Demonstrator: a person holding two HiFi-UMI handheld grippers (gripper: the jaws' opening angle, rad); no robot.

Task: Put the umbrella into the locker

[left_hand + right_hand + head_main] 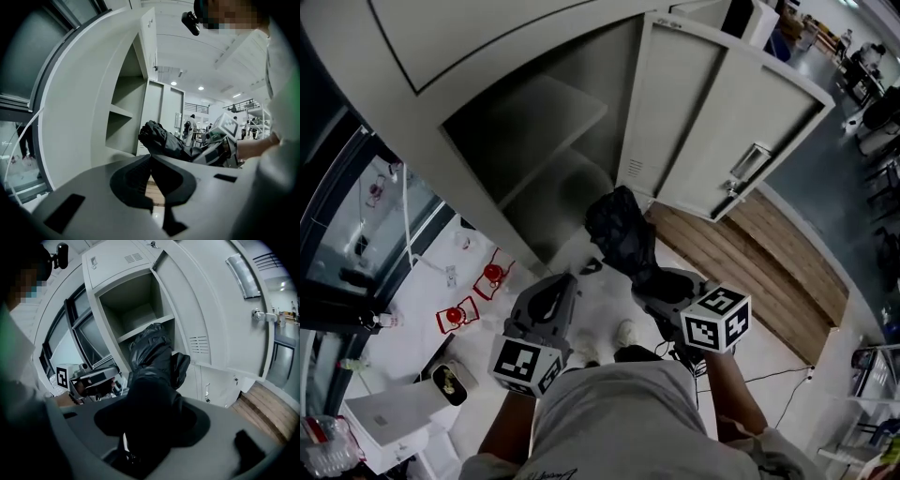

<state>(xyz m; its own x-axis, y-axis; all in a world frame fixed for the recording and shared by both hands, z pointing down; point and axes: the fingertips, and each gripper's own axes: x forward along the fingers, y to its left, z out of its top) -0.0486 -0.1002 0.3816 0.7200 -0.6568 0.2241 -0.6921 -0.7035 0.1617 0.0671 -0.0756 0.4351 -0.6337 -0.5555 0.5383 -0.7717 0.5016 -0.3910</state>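
Observation:
The folded black umbrella (623, 239) sticks out of my right gripper (661, 281), which is shut on its lower end. Its tip points toward the open grey locker (544, 141), just in front of the lower compartment. In the right gripper view the umbrella (150, 376) fills the space between the jaws of that gripper (152, 427) and reaches up to the locker shelf (145, 326). My left gripper (562, 281) hangs to the left of the umbrella, shut and empty. In the left gripper view, that gripper (151, 161) has its jaws meeting, with the umbrella (161, 140) ahead.
The locker door (722, 122) stands swung open to the right, with its handle (750, 161) facing out. A wooden floor strip (750, 253) lies under it. Two red objects (492, 274) sit on the white floor at left, near a glass wall (356, 234). A white box (394, 412) is at lower left.

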